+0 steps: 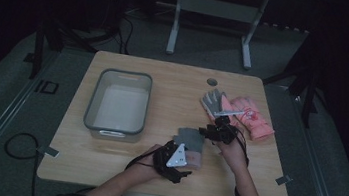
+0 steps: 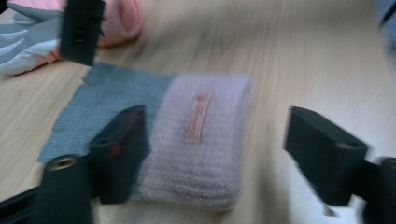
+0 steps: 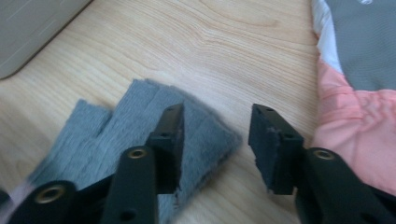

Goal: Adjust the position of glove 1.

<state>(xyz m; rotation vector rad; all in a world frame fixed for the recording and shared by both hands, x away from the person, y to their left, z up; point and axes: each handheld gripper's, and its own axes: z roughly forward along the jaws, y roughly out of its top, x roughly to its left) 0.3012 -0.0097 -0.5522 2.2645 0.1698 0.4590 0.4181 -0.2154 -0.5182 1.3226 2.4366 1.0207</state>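
Wooden worktop (image 1: 119, 159), dim room. Item: knitted grey-pink mitten (image 2: 187, 149), flat, right of the grey bin (image 1: 92, 103). My left gripper (image 2: 215, 154) straddles its pink cuff, jaws part-open; right gripper (image 3: 215, 144) over the grey tip, jaws apart, nothing gripped.

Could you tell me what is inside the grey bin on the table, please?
The grey bin holds nothing visible: its pale bare floor shows in the high view. The near wall hides a thin strip of that floor.

blurred: knit glove (image 2: 187, 144) | label text (image 2: 197, 116) perhaps unreadable
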